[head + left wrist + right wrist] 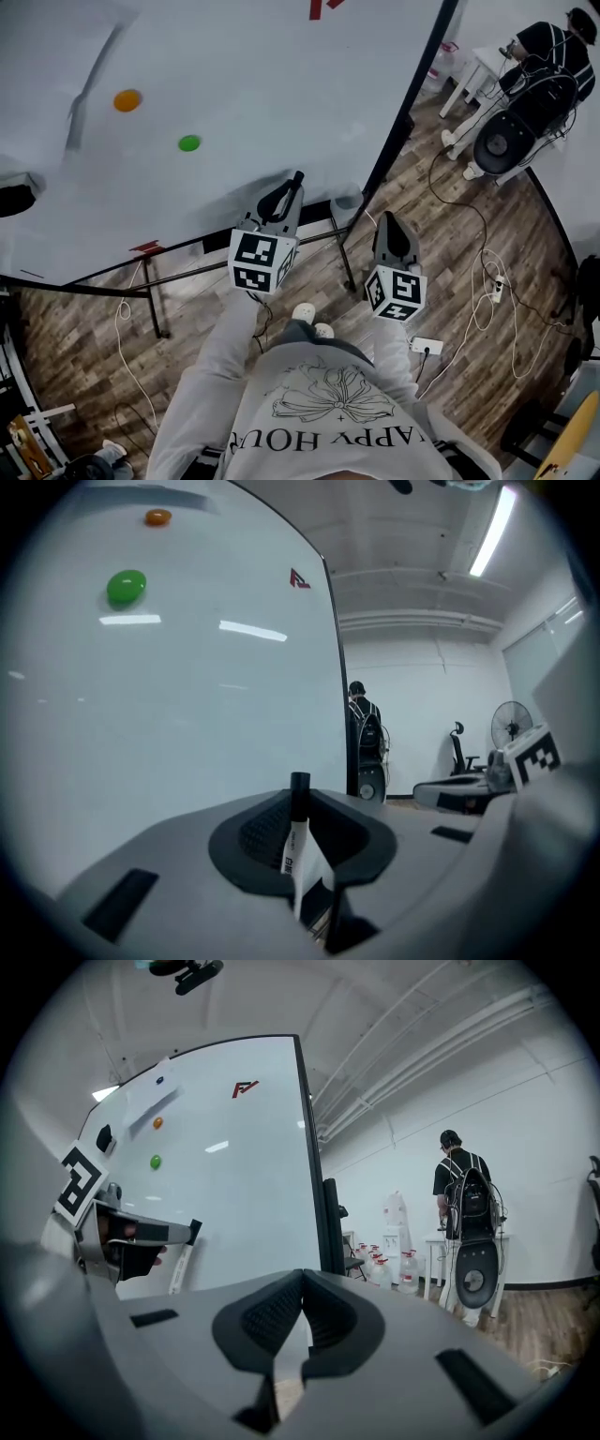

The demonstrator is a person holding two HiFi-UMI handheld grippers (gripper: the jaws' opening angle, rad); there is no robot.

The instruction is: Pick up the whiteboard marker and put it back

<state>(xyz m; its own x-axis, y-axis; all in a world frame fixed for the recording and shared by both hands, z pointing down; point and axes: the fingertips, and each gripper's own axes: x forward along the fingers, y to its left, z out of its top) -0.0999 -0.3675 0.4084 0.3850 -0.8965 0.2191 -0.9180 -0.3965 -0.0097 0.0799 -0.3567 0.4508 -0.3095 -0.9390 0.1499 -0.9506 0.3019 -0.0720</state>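
Note:
A whiteboard marker [296, 832], white with a black cap, stands between the jaws of my left gripper [302, 803], which is shut on it. In the head view the left gripper [281, 202] is held up in front of the whiteboard [234, 66], with the marker's black cap [297, 177] pointing at the board's lower part. My right gripper [394, 242] hovers to the right, beside the board's black edge. Its jaws [302, 1279] meet at the tip with nothing between them. The right gripper view also shows the left gripper [131, 1234] and the marker [181, 1265].
A green magnet [189, 143] and an orange magnet [127, 100] stick to the board. The board's metal stand [155, 295] is below it. On the wooden floor to the right lie cables [487, 281] and a power strip [427, 346]. A person [548, 47] stands by a white table, near a fan [503, 142].

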